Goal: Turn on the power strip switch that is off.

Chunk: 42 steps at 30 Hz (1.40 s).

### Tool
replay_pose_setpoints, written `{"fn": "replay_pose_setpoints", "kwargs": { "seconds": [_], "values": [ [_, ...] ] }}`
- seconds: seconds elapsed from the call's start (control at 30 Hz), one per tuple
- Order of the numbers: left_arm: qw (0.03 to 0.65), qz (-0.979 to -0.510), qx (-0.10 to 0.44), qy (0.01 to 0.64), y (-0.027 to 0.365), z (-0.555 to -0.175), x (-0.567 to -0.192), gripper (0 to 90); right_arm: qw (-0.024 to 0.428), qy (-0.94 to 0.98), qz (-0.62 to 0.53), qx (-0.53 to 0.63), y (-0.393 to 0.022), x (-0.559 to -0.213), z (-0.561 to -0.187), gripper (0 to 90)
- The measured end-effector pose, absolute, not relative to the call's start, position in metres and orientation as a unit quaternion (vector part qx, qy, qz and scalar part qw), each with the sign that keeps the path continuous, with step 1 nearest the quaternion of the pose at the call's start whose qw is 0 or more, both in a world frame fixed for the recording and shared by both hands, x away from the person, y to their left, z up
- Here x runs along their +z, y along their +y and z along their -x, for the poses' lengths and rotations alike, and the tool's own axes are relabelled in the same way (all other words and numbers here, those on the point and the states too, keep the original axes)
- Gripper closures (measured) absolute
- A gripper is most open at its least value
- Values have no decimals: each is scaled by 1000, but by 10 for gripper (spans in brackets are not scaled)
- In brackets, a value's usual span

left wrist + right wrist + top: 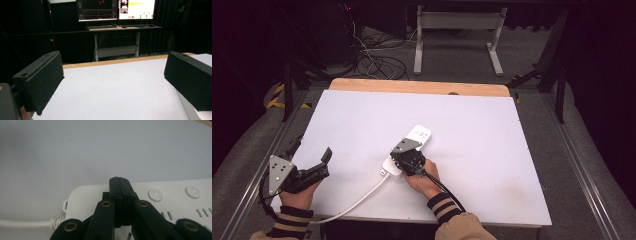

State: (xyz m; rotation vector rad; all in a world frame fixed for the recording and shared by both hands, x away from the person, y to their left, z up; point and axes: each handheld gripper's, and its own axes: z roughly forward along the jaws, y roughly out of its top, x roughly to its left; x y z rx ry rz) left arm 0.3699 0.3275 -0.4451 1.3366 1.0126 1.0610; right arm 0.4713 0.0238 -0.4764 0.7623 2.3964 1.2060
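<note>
We see the right hand-held gripper [406, 159] pressed closed atop the power strip [419, 135] mid-bench [492, 150]; the left hand-held gripper [314, 167] gapes wide near the bench's left edge.

- We see a white surface [462, 125] with a wooden far edge [419, 86].
- Grey carpet floor [462, 55] carries tangled cables [374, 60].
- Beyond stands a white-legged desk [116, 51] under two lit monitors [116, 9], amid dark surroundings.

High view: overhead, facing forward across white table [362, 120]. Left gripper view: low, facing far edge. Right gripper view: close above power strip [175, 197], shared with high view.
</note>
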Motion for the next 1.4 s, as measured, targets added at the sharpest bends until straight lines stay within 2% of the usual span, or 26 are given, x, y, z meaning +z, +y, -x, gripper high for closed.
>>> {"fn": "replay_pose_setpoints", "kwargs": {
  "seconds": [0.6, 0.9, 1.4],
  "values": [
    [550, -564, 443, 428, 327, -372, -445, 30, 173, 843, -276, 428, 24, -477, -471, 900],
    [552, -562, 442, 429, 328, -372, -445, 30, 208, 850, -265, 404, 30, -474, -465, 900],
    [551, -563, 442, 429, 328, -372, -445, 30, 200, 847, -271, 411, 26, -474, -468, 900]
  ]
}}
